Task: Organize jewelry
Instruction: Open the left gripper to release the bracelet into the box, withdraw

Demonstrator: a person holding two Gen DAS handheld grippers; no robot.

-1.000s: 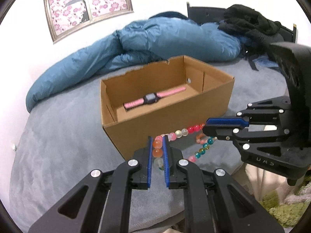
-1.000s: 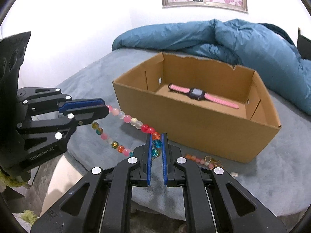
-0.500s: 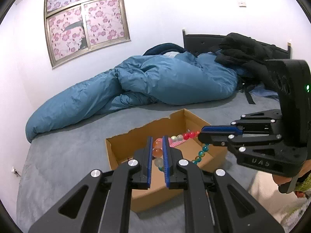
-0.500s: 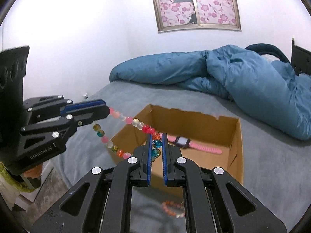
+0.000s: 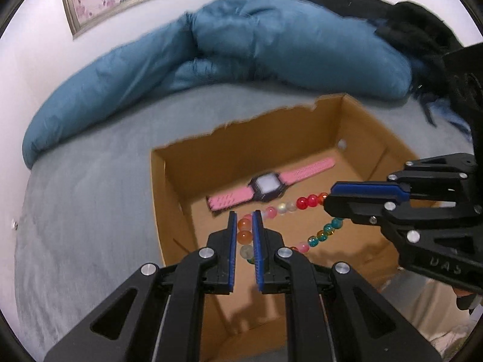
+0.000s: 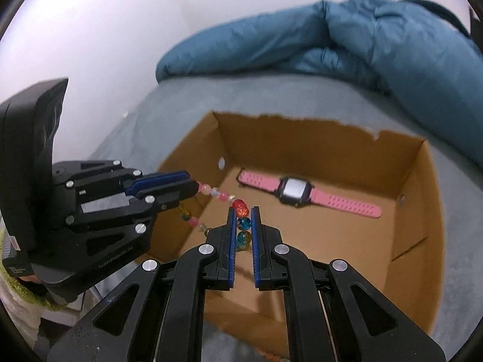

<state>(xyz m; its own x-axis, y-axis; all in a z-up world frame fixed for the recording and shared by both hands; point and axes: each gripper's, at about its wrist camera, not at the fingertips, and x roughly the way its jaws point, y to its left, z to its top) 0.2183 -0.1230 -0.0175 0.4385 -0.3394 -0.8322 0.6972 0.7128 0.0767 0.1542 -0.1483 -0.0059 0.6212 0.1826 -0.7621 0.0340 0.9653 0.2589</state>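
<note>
A string of coloured glass beads (image 5: 289,205) hangs stretched between both grippers, above the open cardboard box (image 5: 169,199). My left gripper (image 5: 243,223) is shut on orange and pale beads at one end of the loop. My right gripper (image 6: 243,215) is shut on red, blue and amber beads (image 6: 243,223) at the other end. Each gripper shows in the other's view: the right gripper (image 5: 332,199) at the right, the left gripper (image 6: 190,185) at the left. A pink watch (image 5: 267,184) with a dark case lies flat on the box floor (image 6: 294,191).
The box (image 6: 416,241) stands on a grey bed cover (image 5: 84,199). A crumpled blue duvet (image 5: 229,48) lies behind it, with dark clothes (image 5: 422,30) at the far right. A few small beads (image 6: 268,354) lie on the cover at the box's near side.
Both grippers, with the bead string between them, have moved forward from in front of the box to over its opening, and now look down into it.
</note>
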